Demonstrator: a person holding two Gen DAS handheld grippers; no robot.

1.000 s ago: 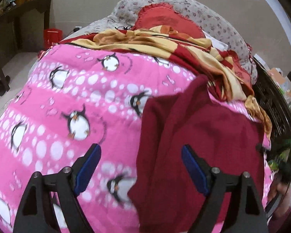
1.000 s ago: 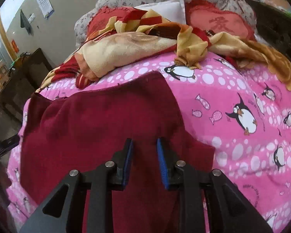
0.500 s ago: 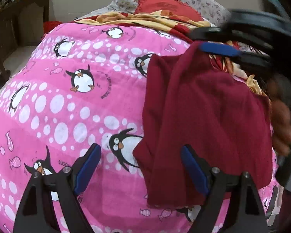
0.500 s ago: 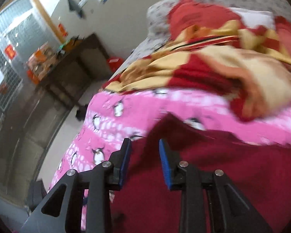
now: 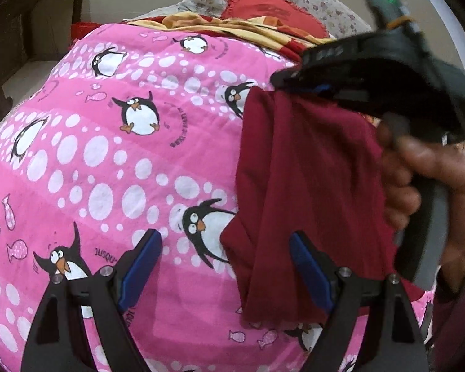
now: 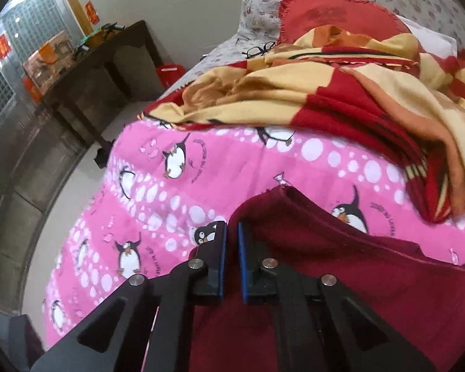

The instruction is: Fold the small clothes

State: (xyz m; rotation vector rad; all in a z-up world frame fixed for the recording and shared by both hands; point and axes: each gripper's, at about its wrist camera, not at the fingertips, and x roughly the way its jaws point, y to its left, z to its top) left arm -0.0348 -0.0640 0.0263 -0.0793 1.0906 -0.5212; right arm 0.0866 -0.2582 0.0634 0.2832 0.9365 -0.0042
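Right tool (image 6: pixel 231 257) clamped on maroon garment's (image 5: pixel 310 186) far edge over the penguin quilt (image 5: pixel 108 155), left tool (image 5: pixel 226 266) agape alongside; carry edge across evenly, aligning hems before release.

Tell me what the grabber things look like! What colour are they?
Each gripper is black plastic, with two arms that have triangle-shaped holes and round silver bolts. The left gripper and right gripper both have bright blue pads on their fingertips. The right one has a grey handle, a green light on top, and a bare hand around it.
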